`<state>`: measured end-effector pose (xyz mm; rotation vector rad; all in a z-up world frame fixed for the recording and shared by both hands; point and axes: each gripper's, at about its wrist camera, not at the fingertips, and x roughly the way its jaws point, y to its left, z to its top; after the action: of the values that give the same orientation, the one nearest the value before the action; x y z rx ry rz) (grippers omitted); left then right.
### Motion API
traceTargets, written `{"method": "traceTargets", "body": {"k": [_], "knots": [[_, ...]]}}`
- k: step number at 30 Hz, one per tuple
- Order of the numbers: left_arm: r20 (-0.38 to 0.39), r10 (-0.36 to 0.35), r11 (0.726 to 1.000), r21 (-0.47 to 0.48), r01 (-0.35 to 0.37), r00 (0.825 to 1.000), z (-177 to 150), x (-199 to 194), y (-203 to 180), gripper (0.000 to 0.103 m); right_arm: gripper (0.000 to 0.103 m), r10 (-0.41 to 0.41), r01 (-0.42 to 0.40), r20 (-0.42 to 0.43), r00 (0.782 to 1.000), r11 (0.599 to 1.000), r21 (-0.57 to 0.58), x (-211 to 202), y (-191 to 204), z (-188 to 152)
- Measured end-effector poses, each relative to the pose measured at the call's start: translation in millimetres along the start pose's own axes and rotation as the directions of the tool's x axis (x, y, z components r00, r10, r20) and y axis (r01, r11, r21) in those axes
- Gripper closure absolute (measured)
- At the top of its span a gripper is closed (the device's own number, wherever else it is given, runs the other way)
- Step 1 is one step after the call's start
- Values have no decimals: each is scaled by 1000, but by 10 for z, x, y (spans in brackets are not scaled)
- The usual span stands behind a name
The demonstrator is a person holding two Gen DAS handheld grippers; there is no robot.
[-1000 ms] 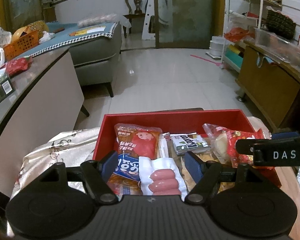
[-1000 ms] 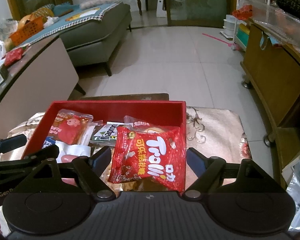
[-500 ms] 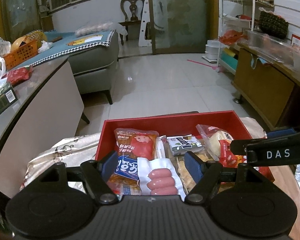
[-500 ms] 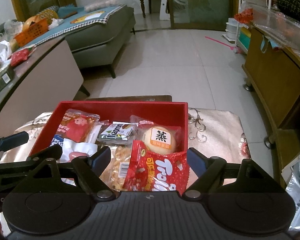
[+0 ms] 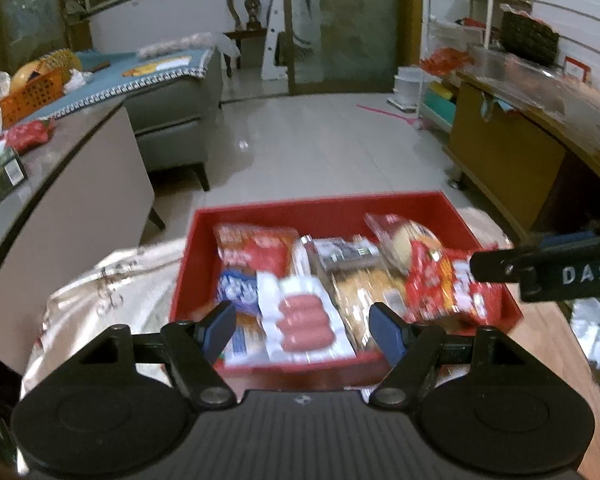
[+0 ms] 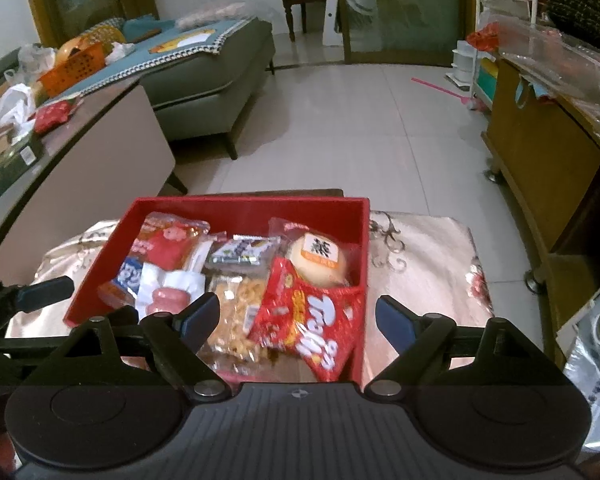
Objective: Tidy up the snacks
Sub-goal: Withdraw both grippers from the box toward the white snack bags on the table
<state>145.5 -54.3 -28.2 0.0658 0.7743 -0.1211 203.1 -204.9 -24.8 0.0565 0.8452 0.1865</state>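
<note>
Tabletop [image 6: 424, 264] under a pale floral cloth; all positions below are relative to the red box [image 6: 362, 248] sitting on it.

Red box: open-topped and rectangular, snacks packed inside it side by side.

Red Trolli bag [image 6: 316, 332]: largest item, at the box's near right corner, leaning on the right wall and lying partly over the bun. In the left wrist view the same bag [image 5: 440, 284] is blurred.

Bun [image 6: 320, 260] in clear wrap: far right corner of the box, printed label facing up.

Orange-red packet [image 6: 166, 242]: far left of the box, flat.

Clear bag of golden crisps [image 6: 238, 320]: near centre of the box, just left of the Trolli bag.

Sausage pack [image 5: 306, 326]: near left of the box, three pink sausages visible, beside the crisps.

Small dark-and-white packet [image 6: 242, 254]: far centre of the box, between the orange-red packet and the bun.

My right jaws [image 6: 298, 318]: just been opening, now wide apart, over the box's near right part. The Trolli bag shows between the pads; neither pad presses on it.

My left jaws [image 5: 304, 326]: apart, nothing clamped, over the box's near left part with the sausage pack seen between them.
</note>
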Motion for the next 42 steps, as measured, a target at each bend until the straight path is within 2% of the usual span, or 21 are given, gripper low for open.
{"method": "traceTargets", "body": {"k": [6, 10, 13, 15, 18, 20, 22, 24, 27, 28, 30, 35, 38, 39, 41, 42], "knots": [[-64, -69, 997, 31, 71, 996, -248, -74, -142, 36, 13, -25, 26, -26, 999, 1000, 18, -192, -195, -257], [-88, -130, 983, 120, 140, 988, -337, -33, -357, 36, 13, -12, 13, -68, 998, 1000, 22, -270, -284, -467], [-125, -202, 954, 201, 224, 971, -367, 57, -554, 36, 13, -15, 16, -84, 996, 1000, 14, -302, -336, -580], [-161, -253, 923, 254, 288, 954, -385, 134, -673, 36, 13, -14, 16, -86, 996, 999, 30, -326, -424, -616], [-208, -277, 882, 332, 334, 938, -397, 276, -801, 36, 12, -2, 8, -87, 996, 998, 69, -349, -563, -646], [-223, -277, 869, 357, 343, 935, -379, 369, -838, 36, 12, 5, 3, -88, 996, 997, 83, -349, -627, -658], [-249, -291, 863, 349, 366, 924, -345, 484, -840, 36, 12, 15, -6, -92, 996, 996, 94, -334, -679, -668], [-286, -319, 858, 317, 403, 903, -346, 600, -848, 35, 12, 26, -15, -101, 995, 995, 101, -313, -715, -681], [-309, -344, 856, 286, 432, 887, -417, 690, -838, 24, 11, 32, -20, -118, 993, 995, 99, -269, -741, -691], [-320, -344, 859, 274, 433, 883, -435, 713, -829, 23, 11, 31, -19, -123, 992, 995, 99, -254, -753, -692], [-349, -368, 856, 236, 460, 862, -498, 704, -772, 23, 11, 31, -17, -129, 991, 994, 106, -236, -783, -685], [-351, -337, 851, 282, 442, 873, -771, 431, -811, 23, 9, 49, -31, -141, 989, 992, 124, -224, -809, -679], [-377, -330, 837, 307, 453, 865, -956, 259, -863, 23, 9, 52, -34, -166, 985, 993, 110, -165, -756, -702], [-375, -325, 837, 313, 448, 868, -1004, 196, -867, 23, 9, 48, -30, -177, 983, 994, 103, -134, -737, -718], [-386, -320, 848, 290, 443, 865, -1064, 126, -843, 23, 9, 42, -25, -211, 977, 996, 82, -46, -685, -762], [-380, -313, 858, 279, 431, 870, -1064, 114, -832, 23, 9, 38, -22, -222, 974, 997, 73, -6, -662, -775]]}}
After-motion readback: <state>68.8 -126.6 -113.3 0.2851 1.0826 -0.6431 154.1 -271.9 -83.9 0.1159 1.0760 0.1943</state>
